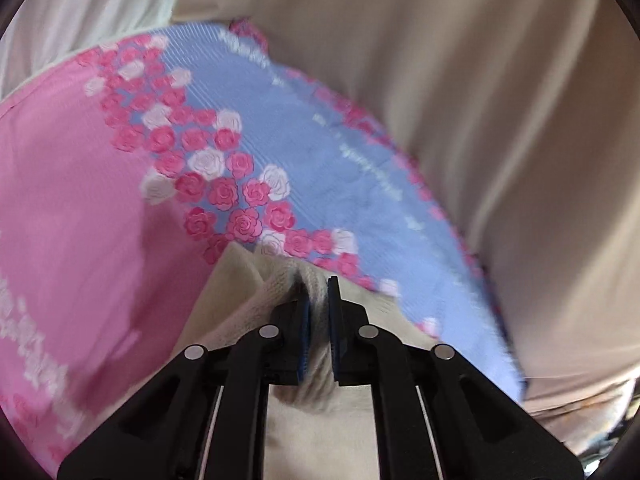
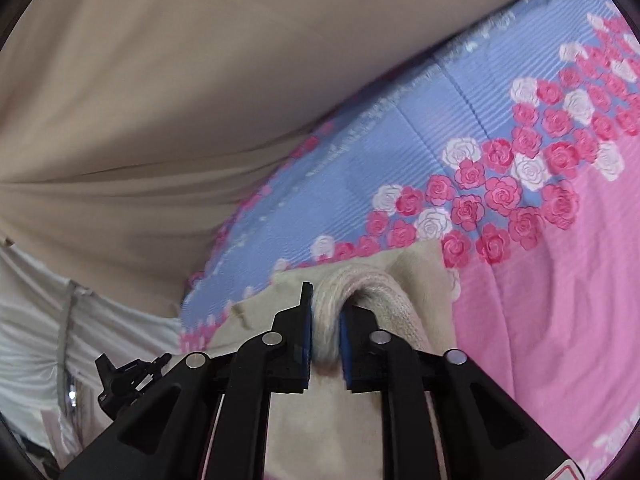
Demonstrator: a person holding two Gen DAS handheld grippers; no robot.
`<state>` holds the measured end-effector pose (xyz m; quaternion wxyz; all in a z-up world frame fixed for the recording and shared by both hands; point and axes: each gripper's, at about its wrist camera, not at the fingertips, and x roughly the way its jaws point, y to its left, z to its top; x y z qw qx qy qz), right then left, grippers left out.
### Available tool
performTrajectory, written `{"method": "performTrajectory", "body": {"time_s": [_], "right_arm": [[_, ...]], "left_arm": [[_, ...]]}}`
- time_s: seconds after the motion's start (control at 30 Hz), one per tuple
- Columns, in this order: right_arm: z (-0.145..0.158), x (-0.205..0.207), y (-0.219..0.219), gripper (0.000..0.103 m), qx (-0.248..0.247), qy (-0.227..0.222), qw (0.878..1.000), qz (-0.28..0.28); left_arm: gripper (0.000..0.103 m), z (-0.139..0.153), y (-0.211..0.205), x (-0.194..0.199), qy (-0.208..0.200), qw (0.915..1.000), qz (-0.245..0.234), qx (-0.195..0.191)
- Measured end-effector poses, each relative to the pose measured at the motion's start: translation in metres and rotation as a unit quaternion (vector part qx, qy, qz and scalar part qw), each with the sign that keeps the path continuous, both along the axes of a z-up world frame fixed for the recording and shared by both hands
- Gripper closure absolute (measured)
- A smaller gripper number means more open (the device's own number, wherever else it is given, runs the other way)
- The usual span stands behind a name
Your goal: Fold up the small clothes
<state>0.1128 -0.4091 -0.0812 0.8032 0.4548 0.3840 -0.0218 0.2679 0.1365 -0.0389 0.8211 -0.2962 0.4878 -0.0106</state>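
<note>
- One cream knit garment (image 1: 256, 280) is lying across one bedspread (image 1: 80, 200), pink with a blue rose-printed band, reaching toward 12 o'clock.
- The left gripper (image 1: 318, 300) is pinching a bunched fold of the knit between nearly closed jaws.
- The right gripper (image 2: 326, 312) is clamping another fold (image 2: 360, 284), both tilting downward.
- One beige curtain (image 2: 140, 80) is hanging beyond.
</note>
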Motion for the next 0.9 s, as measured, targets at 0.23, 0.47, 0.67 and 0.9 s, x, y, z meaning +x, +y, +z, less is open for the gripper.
{"method": "performTrajectory", "body": {"time_s": [0.23, 0.47, 0.67, 0.9], "right_arm": [[-0.007, 0.004, -0.007, 0.079, 0.006, -0.008, 1.0, -0.004], [-0.001, -0.029, -0.019, 0.033, -0.035, -0.001, 0.998, -0.049], [-0.019, -0.008, 0.015, 0.043, -0.132, 0.069, 0.988, 0.043], [0.0, -0.006, 0.012, 0.095, -0.139, 0.037, 0.989, 0.03]], "left_arm": [[0.051, -0.036, 0.01, 0.017, 0.009, 0.9995, 0.022, 0.021], [0.028, -0.028, 0.007, -0.015, -0.011, 0.9966, -0.031, 0.075], [0.053, -0.057, -0.027, 0.002, 0.023, 0.9857, -0.101, 0.133], [0.093, -0.034, -0.013, 0.01, 0.009, 0.99, -0.082, 0.114]]}}
